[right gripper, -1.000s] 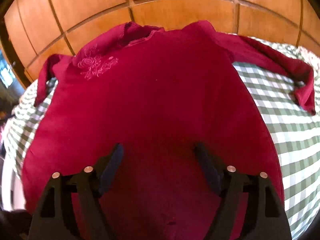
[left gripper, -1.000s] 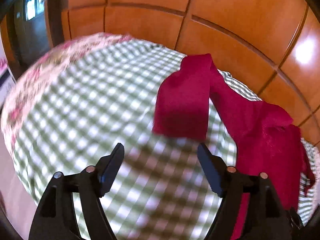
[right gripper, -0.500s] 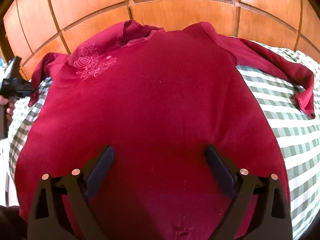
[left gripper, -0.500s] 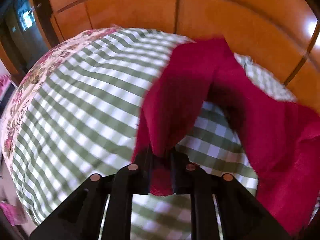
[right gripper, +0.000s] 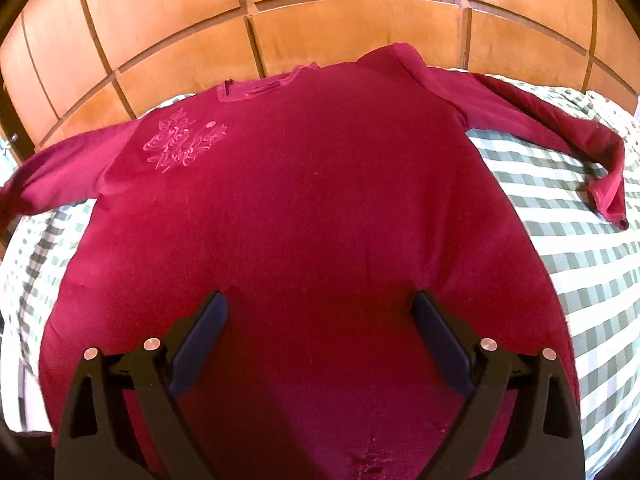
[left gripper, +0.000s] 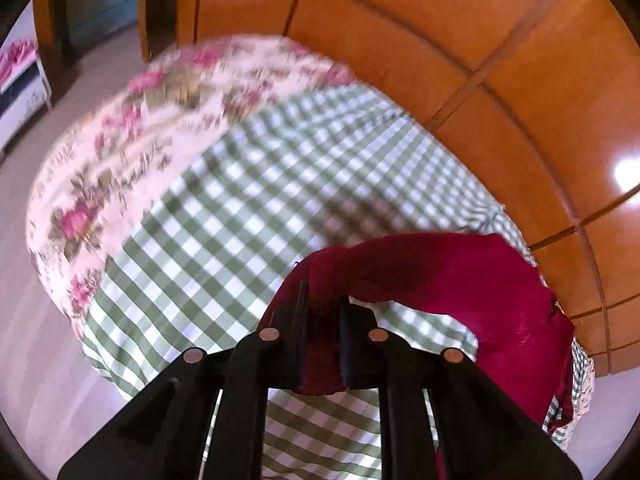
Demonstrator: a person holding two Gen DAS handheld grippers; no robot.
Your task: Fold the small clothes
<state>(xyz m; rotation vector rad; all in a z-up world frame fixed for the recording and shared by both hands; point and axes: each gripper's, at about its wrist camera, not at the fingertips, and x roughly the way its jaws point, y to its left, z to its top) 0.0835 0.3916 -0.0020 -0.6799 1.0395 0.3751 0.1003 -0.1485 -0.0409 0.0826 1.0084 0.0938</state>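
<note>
A dark red long-sleeved shirt lies face up on the green-checked cloth, with a pink flower print on its chest. My left gripper is shut on the cuff of one sleeve, which stretches in an arc off the cloth toward the shirt's body at the right. In the right wrist view that sleeve is pulled out straight to the left. My right gripper hangs open over the shirt's lower middle, nothing between its fingers. The other sleeve lies bent on the right.
The checked cloth covers a bed with a flowered sheet at its left end. A wooden panelled headboard runs along the far side. Pale floor lies beyond the bed's left edge.
My left gripper closed on the sleeve cuff and pulled it leftward, away from the shirt's body, lifting it off the cloth. The sleeve now lies stretched out. My right gripper opened a little wider.
</note>
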